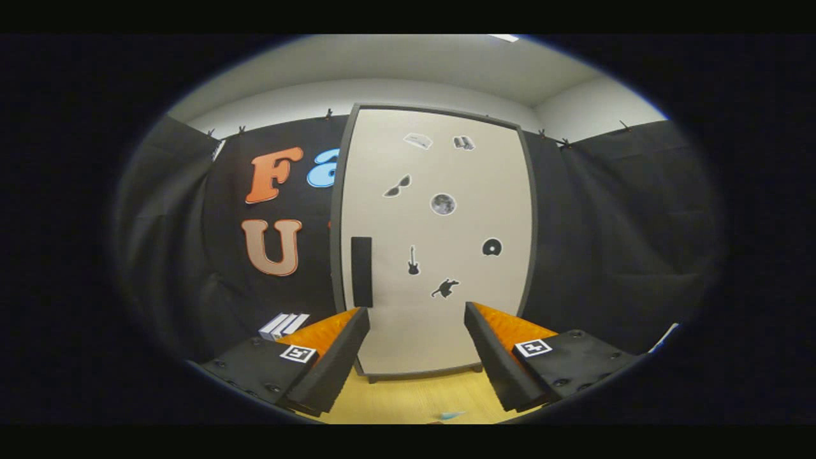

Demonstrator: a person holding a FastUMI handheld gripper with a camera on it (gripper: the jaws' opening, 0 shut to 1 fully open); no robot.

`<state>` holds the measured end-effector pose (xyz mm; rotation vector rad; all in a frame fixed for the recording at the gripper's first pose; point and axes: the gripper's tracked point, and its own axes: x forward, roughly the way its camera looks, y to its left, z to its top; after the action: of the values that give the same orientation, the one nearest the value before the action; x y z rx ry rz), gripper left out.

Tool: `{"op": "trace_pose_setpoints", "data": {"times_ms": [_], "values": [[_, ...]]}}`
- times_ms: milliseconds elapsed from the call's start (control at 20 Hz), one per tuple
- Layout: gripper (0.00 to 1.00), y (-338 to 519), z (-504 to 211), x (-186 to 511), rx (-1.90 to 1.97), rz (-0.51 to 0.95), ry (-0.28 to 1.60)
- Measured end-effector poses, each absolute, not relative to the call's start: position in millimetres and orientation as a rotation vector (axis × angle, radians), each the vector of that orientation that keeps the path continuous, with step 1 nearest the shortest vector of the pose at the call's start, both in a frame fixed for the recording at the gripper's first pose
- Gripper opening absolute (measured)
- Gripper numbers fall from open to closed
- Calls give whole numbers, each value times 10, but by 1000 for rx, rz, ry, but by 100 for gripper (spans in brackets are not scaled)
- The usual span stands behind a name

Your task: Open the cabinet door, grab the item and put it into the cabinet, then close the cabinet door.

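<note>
Black cloth hung as the booth's wall behind a pale wooden counter, under a white ceiling. On the counter's far side stood the cabinet, upright, its door shut and facing the camera; the door was off-white in a dark frame, dotted with small dark stickers, with a black vertical handle near its left edge. The gripper was held level in front of the door, its fingers spread wide apart with nothing between them and touching nothing; the lower part of the door showed in the gap. The handle sat just above and beyond the left finger. A small light-blue item lay on the counter at its near edge, below the fingers, too little of it visible to identify. White boxes lay left of the cabinet, near the wall.
</note>
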<state>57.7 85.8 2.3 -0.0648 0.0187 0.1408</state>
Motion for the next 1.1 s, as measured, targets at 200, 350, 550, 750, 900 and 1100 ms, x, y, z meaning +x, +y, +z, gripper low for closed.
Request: {"op": "trace_pose_setpoints", "data": {"times_ms": [200, 350, 550, 750, 900, 1100], "values": [[98, 1258, -38, 970, -60, 216, 53], [96, 1440, -117, 1251, -73, 235, 90], [81, 1514, -98, 1634, -107, 207, 82], [67, 1541, -131, 1827, -81, 205, 108], [66, 1560, -182, 1929, -94, 197, 124], [47, 1543, -226, 2006, -84, 185, 141]]}}
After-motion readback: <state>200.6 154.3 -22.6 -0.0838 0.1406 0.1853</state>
